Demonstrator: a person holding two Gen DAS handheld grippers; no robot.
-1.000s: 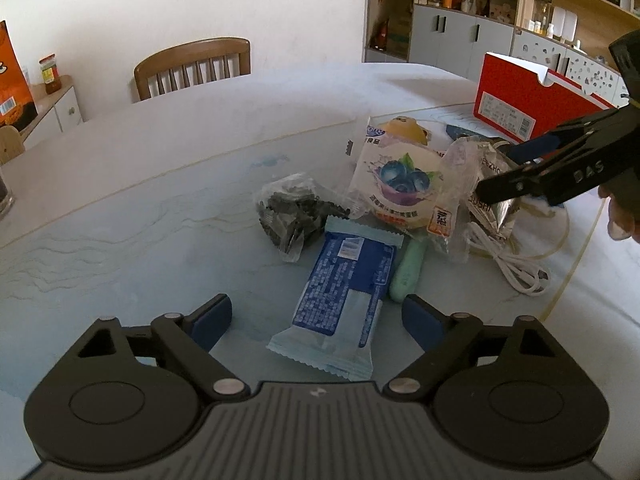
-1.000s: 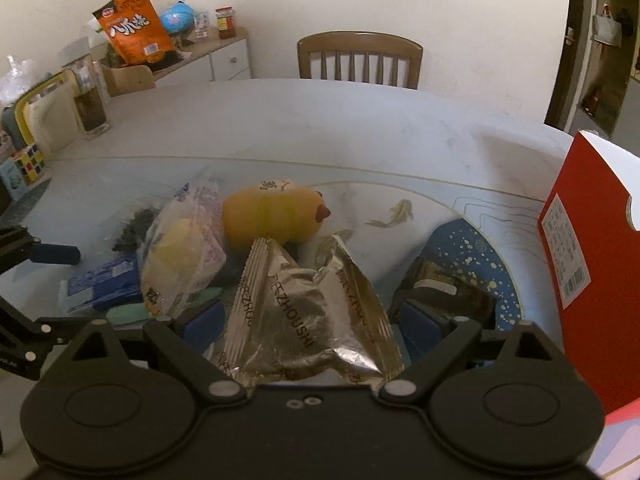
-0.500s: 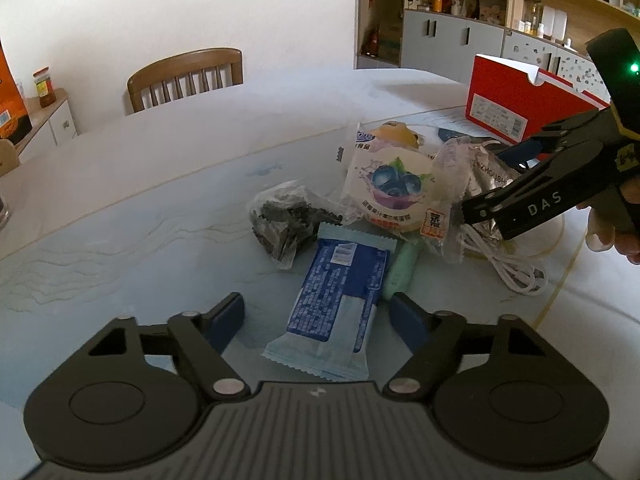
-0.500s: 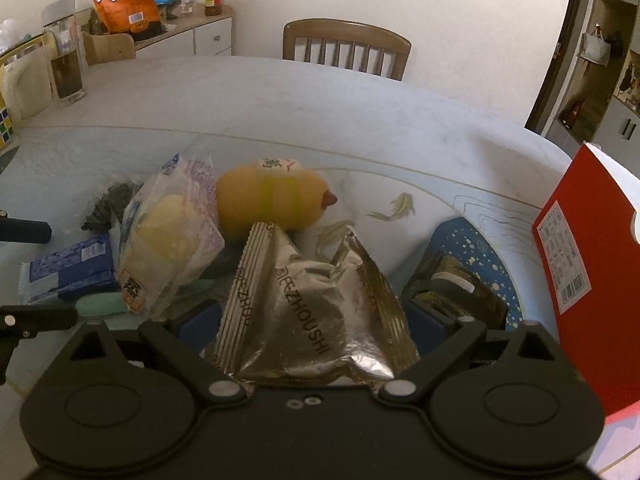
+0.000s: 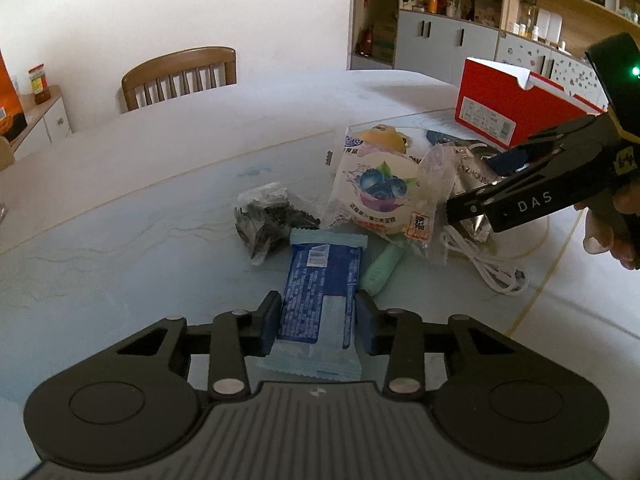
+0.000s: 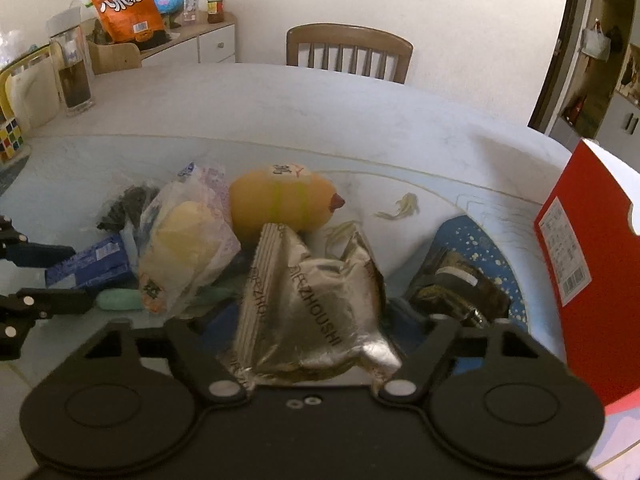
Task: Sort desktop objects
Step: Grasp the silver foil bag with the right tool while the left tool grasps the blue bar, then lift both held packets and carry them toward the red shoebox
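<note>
Both grippers' fingers have just been closing: left (image 5: 316, 326) pinching blue packet (image 5: 320, 280), right (image 6: 304, 316) squeezing foil pouch (image 6: 312, 300).

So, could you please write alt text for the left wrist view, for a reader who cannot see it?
The left gripper, whose jaws have just been closing, pinches a blue snack packet lying on a pale table. Beyond it, the right gripper reaches into a pile including a blueberry cake packet, with a red box behind.
</note>
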